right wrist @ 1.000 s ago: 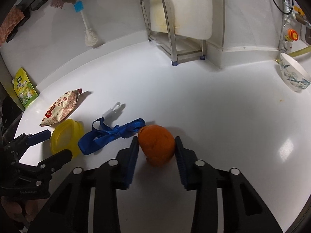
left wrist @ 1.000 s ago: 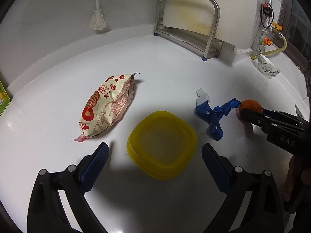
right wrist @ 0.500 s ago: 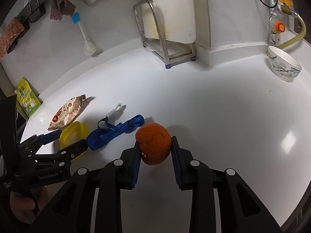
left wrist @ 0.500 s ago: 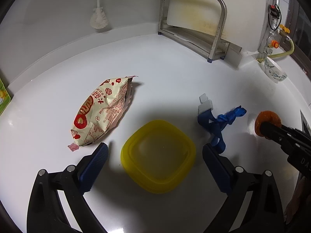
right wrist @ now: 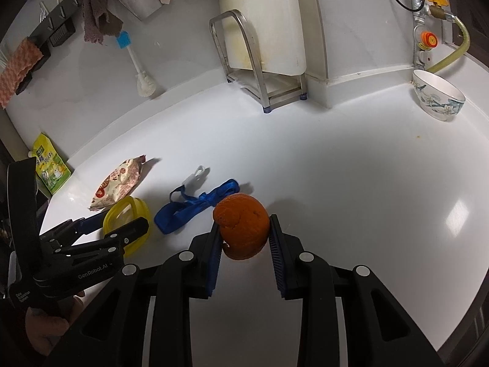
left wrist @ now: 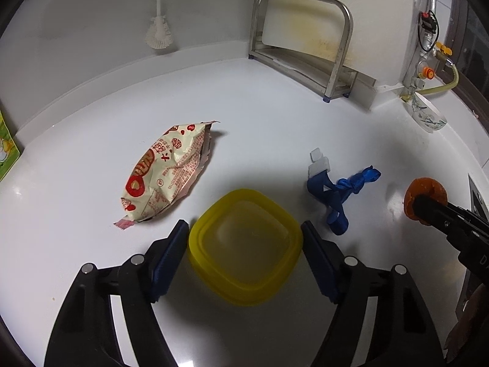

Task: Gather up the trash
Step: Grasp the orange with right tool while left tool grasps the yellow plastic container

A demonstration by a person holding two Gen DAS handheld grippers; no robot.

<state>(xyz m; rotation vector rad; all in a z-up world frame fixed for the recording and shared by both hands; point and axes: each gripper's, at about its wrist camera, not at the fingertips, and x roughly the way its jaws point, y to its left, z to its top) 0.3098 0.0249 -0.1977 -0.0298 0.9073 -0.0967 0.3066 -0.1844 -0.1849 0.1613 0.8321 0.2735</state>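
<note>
My right gripper (right wrist: 243,238) is shut on an orange peel (right wrist: 241,224) and holds it above the white counter; the peel also shows in the left wrist view (left wrist: 424,194). My left gripper (left wrist: 244,244) has its two pads against the sides of a yellow plastic container (left wrist: 246,244), which sits on the counter. The container also shows in the right wrist view (right wrist: 125,214). A red and cream snack wrapper (left wrist: 168,171) lies left of the container. A blue strap with a white clip (left wrist: 339,189) lies to its right.
A metal rack with a white cutting board (left wrist: 308,36) stands at the back. A patterned bowl (right wrist: 437,94) sits at the back right by a gas valve and hose (right wrist: 440,46). A brush (left wrist: 159,30) leans on the wall. A green packet (right wrist: 50,165) stands at the far left.
My right gripper closed on the orange peel and lifted it off the counter. My left gripper moved forward and narrowed around the yellow container.
</note>
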